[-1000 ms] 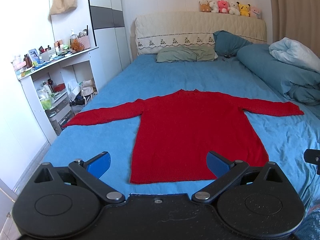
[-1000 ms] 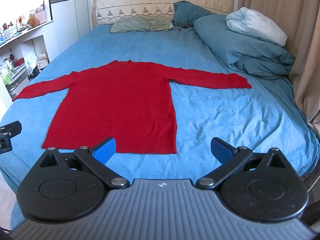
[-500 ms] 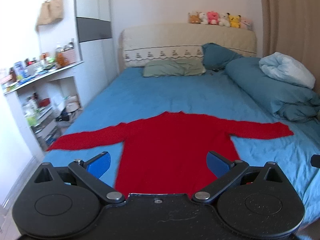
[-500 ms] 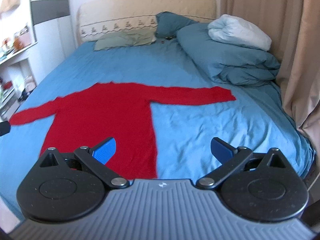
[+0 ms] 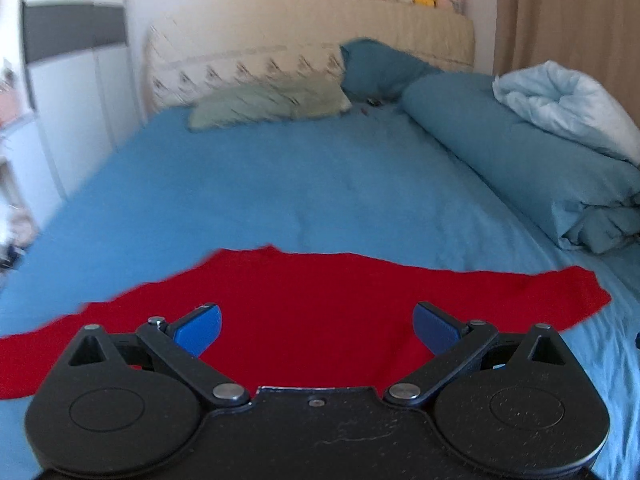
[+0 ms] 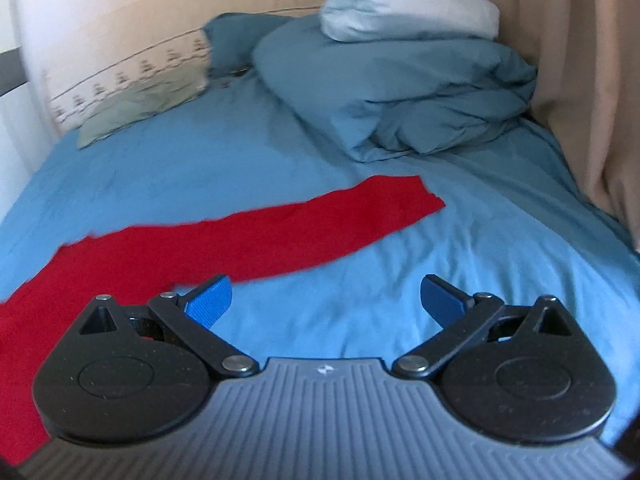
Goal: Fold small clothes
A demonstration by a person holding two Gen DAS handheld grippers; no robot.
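Left wrist view first: the wide bed with its blue sheet (image 5: 320,184) fills most of the picture, and the flat red knitted long-sleeved sweater (image 5: 320,312) lies spread on it, now much nearer the lens than a second ago. Its hem, visible then, has slipped out of sight beneath the left tool (image 5: 316,326), which hangs over the sweater's body with both blue pads spread wide and nothing between them. Both pictures are smeared by motion.

Over in the right wrist view, the rolled blue duvet (image 6: 400,92) sits close behind, and the sweater's outstretched right sleeve (image 6: 328,220) has swung toward the middle of the frame. The right tool (image 6: 326,300) is likewise spread and empty, poised above bare sheet just beside that sleeve.

My reading: both tools have advanced from the foot of the bed toward the sweater. No fold has begun; taking hold of the sleeves seems the likely opening step.
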